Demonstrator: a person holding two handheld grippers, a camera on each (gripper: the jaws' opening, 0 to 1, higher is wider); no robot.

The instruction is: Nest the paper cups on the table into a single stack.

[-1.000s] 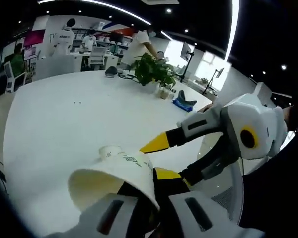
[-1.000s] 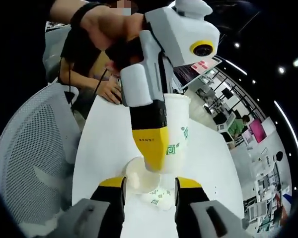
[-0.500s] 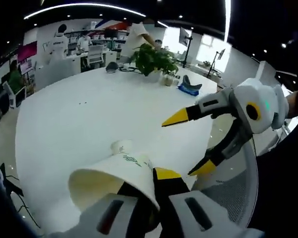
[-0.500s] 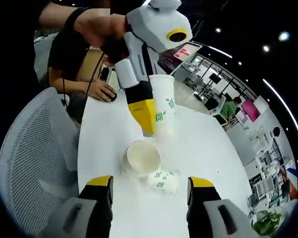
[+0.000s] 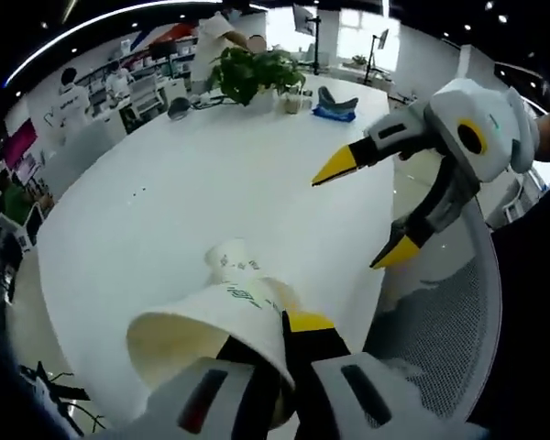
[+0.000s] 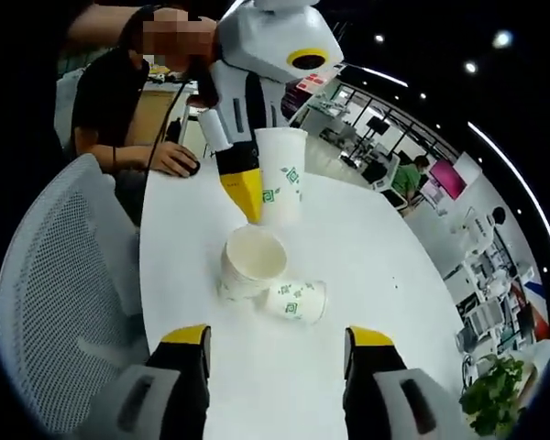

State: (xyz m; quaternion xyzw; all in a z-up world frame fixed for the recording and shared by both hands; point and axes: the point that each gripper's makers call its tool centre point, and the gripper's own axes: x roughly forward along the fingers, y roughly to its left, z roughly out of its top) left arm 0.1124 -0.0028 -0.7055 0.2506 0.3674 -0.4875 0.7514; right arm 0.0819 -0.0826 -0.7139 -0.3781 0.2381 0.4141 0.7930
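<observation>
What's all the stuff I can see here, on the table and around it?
Paper cups: three, white with green print; one held in the air, one upright on the table, one on its side beside it.
Table: one, white, large and rounded.
Mesh chair: one, pale grey, at the table's edge.
Potted plant: one, green, far side of the table.
Blue object: one, near the plant; too small to identify.
Seated person: one, dark top, hand on the table.
Left tongs: yellow-tipped, shut on the raised cup.
Right tongs: yellow-tipped, open, empty.

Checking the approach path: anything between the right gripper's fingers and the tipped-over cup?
Nothing. In the right gripper view, bare white table runs from the open right gripper to the tipped-over cup.
</observation>
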